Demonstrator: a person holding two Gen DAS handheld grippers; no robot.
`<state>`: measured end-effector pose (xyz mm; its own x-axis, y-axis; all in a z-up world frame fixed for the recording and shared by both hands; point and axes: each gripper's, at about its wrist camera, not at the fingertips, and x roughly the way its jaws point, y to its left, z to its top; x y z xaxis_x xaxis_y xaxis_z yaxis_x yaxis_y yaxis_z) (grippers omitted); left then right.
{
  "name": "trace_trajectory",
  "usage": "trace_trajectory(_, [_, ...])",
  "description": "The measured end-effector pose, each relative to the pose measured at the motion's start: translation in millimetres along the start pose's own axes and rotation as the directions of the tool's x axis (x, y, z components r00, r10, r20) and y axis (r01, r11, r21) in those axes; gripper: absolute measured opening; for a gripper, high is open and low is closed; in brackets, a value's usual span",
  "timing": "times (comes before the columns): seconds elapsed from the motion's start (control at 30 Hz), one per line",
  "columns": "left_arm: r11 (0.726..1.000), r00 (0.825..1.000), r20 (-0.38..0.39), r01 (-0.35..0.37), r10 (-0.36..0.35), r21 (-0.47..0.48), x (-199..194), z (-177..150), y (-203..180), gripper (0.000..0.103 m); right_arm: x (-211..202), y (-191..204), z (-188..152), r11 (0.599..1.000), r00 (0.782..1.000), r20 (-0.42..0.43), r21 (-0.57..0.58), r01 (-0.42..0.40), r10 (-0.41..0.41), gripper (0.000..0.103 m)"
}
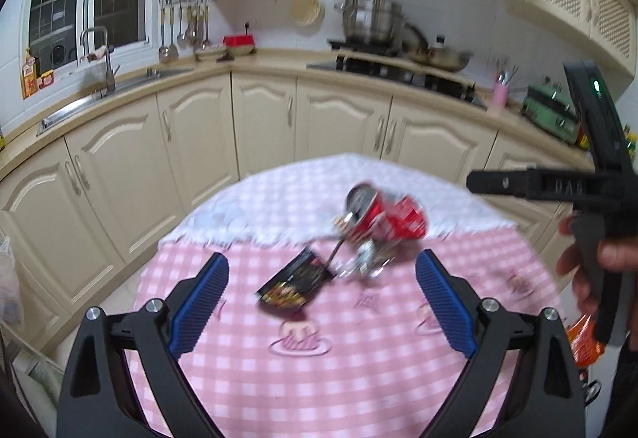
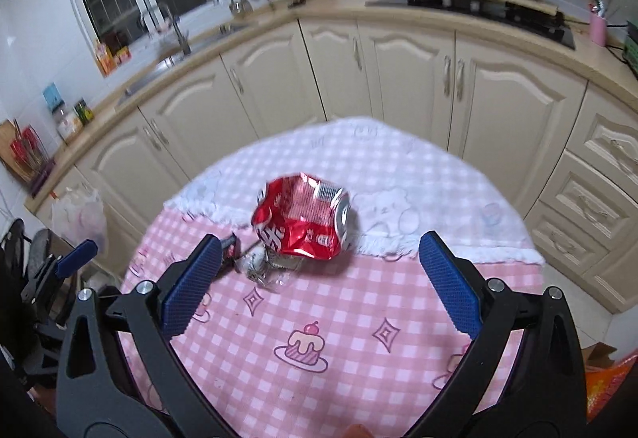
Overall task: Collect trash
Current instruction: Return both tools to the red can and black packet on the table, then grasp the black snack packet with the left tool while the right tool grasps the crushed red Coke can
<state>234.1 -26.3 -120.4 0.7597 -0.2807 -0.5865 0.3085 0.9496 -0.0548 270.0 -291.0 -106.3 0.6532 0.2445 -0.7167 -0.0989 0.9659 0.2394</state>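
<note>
Red aluminium, crushed and dented: I record 1 drink can (image 2: 305, 219) lying on its side on the pink checked tablecloth (image 2: 319, 318), at the seam where the cloth turns white. White lettering and a barcode panel show on its crumpled wall.

Touching its near-left side lies a wad of crumpled clear and silver wrapper (image 1: 361, 264). Just left of that lies 1 black snack packet (image 1: 293, 280), flat on the cloth.

My right gripper (image 2: 317, 274) has its blue-padded jaws wide apart, holding nothing. The can sits ahead of them, nearer the left jaw, just beyond the tips. Its long axis runs across the jaw gap, with 1 silver end pointing right.

My left gripper (image 1: 321, 298) also stands spread and empty. The black packet lies between and just ahead of its jaws; the can lies further ahead, its open top pointing left.
</note>
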Motion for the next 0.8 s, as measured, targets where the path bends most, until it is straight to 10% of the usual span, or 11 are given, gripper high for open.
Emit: trace_trajectory(0.8, [0.988, 0.982, -0.186, -0.013, 0.042, 0.152, 128, -26, 19, 0.093, 127, 17, 18, 0.997, 0.984, -0.172, 0.045, 0.057, -0.049, 0.097])
